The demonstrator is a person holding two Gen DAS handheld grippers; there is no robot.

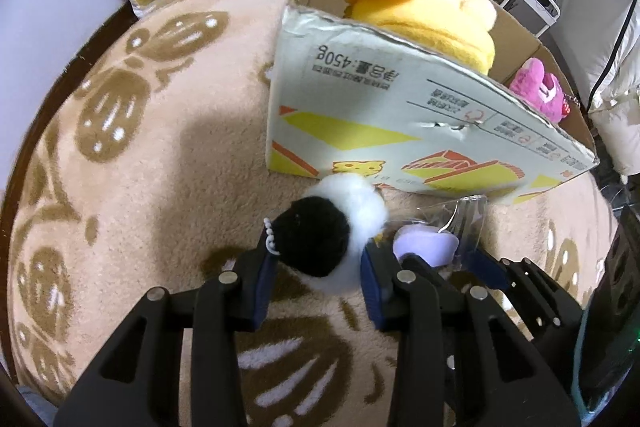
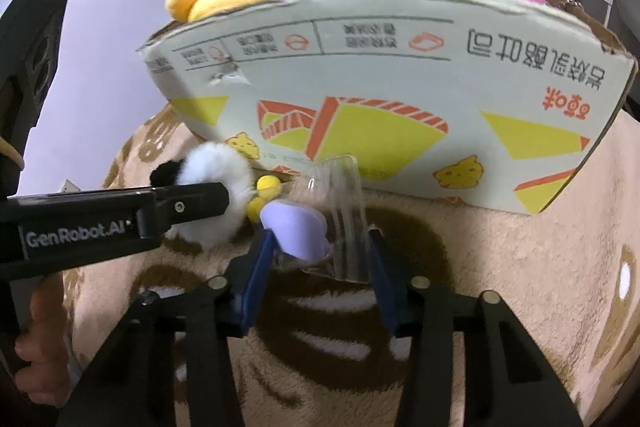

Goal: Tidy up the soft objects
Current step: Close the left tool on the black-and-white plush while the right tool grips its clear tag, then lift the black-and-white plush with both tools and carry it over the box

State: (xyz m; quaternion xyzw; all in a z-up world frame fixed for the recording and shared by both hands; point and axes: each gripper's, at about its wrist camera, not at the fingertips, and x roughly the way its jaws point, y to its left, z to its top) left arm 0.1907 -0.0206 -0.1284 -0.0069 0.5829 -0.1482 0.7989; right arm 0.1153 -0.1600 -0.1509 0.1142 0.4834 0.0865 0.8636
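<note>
Beige fleece blanket [image 1: 160, 187] with brown paw prints covers the surface. At six o'clock in the left wrist view, the left gripper [image 1: 316, 263] clamps a black-and-white plush penguin [image 1: 332, 231], its long axis running toward one o'clock. Just beside it, the right gripper [image 2: 320, 247] squeezes a lilac plush in clear wrapping [image 2: 316, 227], the wrapper pointing to twelve. Beyond stands the cardboard box [image 2: 400, 99], holding a yellow plush [image 1: 420, 15] and a pink plush [image 1: 536, 87].
</note>
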